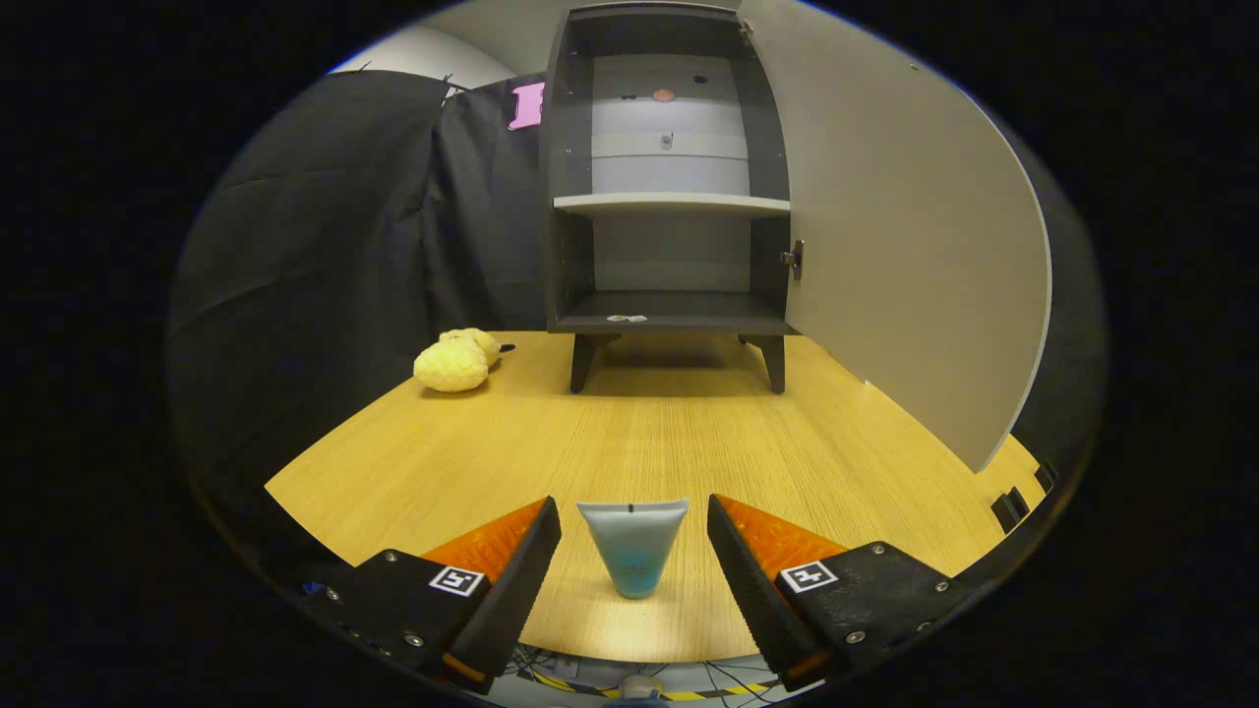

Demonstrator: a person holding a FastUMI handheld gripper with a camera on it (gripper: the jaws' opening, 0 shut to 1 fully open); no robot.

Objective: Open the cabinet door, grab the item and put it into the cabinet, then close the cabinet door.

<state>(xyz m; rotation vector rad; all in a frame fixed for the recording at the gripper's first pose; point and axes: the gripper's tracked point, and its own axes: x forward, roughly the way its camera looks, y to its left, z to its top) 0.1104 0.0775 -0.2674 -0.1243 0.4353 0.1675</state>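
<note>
Right now I see the cabinet (669,197) at twelve o'clock, its pale door (905,246) swung wide to two o'clock. Its upper shelf (672,204) looks bare; on the bottom board lie small pale bits (627,318), perhaps stickers, too small to tell. My gripper (634,551) is spread open, touching nothing, and the soft blue tube (632,546), flat crimped end up and tapering down, stands between its fingers. A lumpy yellow plush toy (454,362) rests at ten o'clock on the wood-grain table (669,442), beside black cloth.
</note>
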